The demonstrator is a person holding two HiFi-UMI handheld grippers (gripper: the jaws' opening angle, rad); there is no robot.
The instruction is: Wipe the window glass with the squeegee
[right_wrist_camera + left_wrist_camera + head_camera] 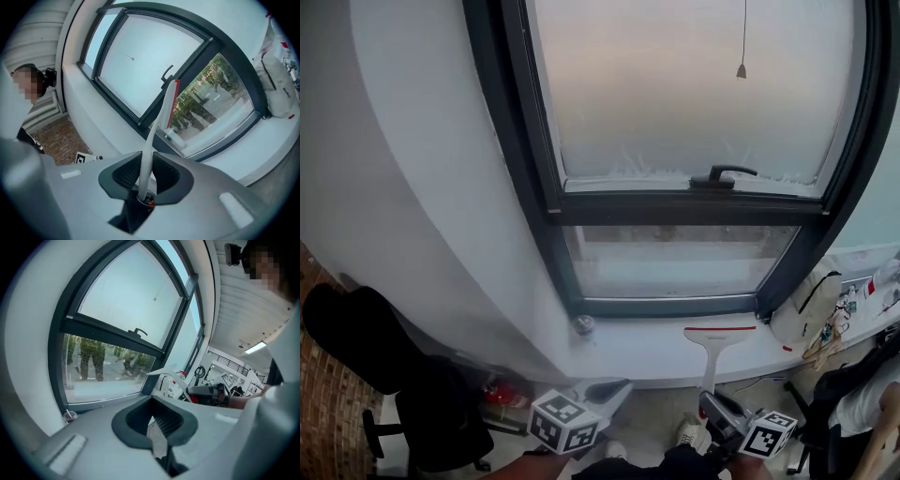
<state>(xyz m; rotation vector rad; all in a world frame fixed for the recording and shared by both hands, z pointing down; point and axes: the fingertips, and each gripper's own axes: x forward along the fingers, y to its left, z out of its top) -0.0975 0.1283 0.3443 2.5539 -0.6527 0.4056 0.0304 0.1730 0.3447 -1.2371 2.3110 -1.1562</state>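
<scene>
Soft daylight comes through the frosted upper window pane (694, 84); below the white sill (656, 352) the room sits dim. A ceiling strip light (255, 348) glows in the left gripper view. Both gripper views bulge, corners dark. Close up, the pale scrap (158, 444) in the left tongs (154, 420) and the white squeegee handle (152, 136) in the right tongs (143, 177) look blurred.

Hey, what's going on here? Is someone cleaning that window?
A person stands at a window with a hand-held gripper in each hand. The right hand-held gripper is clamped on the handle of a white squeegee, blade up, level with the sill and apparently short of the window glass. The left hand-held gripper sits low, jaws close together, with nothing clearly in them. No wiping yet, it seems.
</scene>
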